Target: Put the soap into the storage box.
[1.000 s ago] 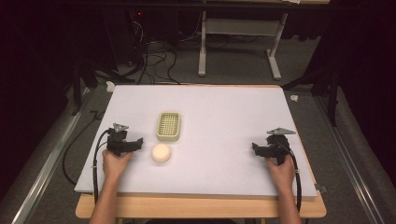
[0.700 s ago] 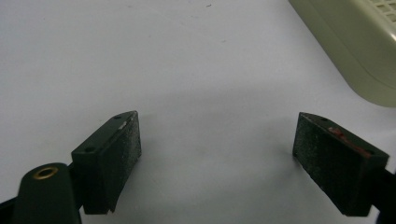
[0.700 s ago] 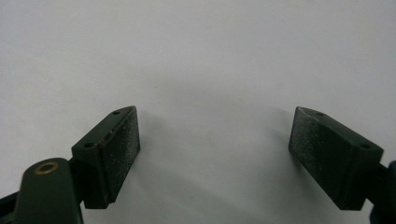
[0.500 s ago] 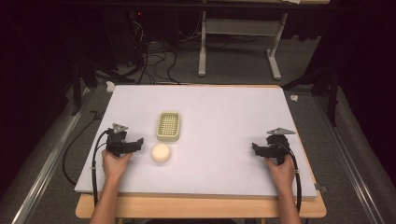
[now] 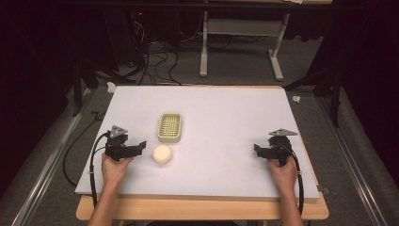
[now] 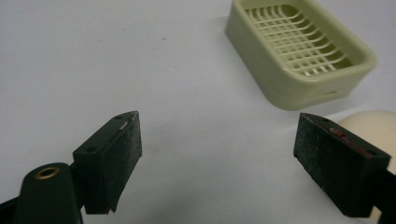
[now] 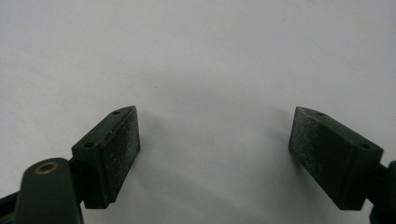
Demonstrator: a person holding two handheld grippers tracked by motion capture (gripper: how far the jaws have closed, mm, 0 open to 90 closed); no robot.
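Observation:
A pale green slotted soap dish [image 5: 170,127] lies on the white table top [image 5: 221,117], left of centre. A cream round soap ball [image 5: 162,154] rests just in front of it. My left gripper [image 5: 139,146] is open beside the ball, on its left, with nothing between the jaws. In the left gripper view the dish [image 6: 299,51] sits ahead to the right and the ball [image 6: 373,128] peeks out behind the right jaw of the gripper [image 6: 219,158]. My right gripper [image 5: 257,149] is open on bare table at the right side [image 7: 215,149].
Wooden table edge [image 5: 202,209] runs along the front. Beyond the far edge stand a desk frame [image 5: 240,42] and cables [image 5: 150,61] on the floor. A small white object [image 5: 111,87] lies off the table's back left corner.

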